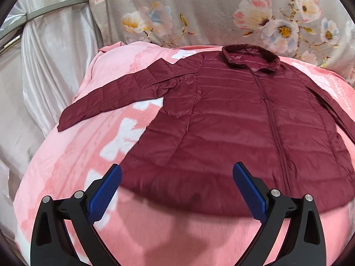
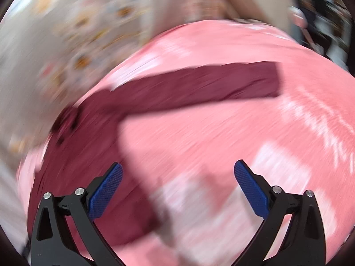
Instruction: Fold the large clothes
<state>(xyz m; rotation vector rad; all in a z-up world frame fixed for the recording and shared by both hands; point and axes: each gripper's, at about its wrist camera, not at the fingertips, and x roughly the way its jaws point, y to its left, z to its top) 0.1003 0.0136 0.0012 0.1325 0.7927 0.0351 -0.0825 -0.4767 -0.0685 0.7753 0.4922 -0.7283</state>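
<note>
A maroon quilted jacket (image 1: pixel 233 122) lies flat, front up and zipped, on a pink blanket (image 1: pixel 88 155). Its collar (image 1: pixel 250 55) is at the far side and its left sleeve (image 1: pixel 115 93) stretches out to the left. My left gripper (image 1: pixel 177 177) is open and empty, above the jacket's near hem. In the blurred right wrist view the jacket's body (image 2: pixel 73 166) is at the left and its other sleeve (image 2: pixel 199 86) stretches right. My right gripper (image 2: pixel 177 177) is open and empty, above the blanket (image 2: pixel 221 137) beside the jacket's side edge.
A grey floral cloth (image 1: pixel 210 11) lies beyond the collar. Silvery satin fabric (image 1: pixel 51 51) hangs at the left with a metal rail (image 1: pixel 55 6) behind it. Dark clutter (image 2: pixel 321 22) shows at the far right of the right wrist view.
</note>
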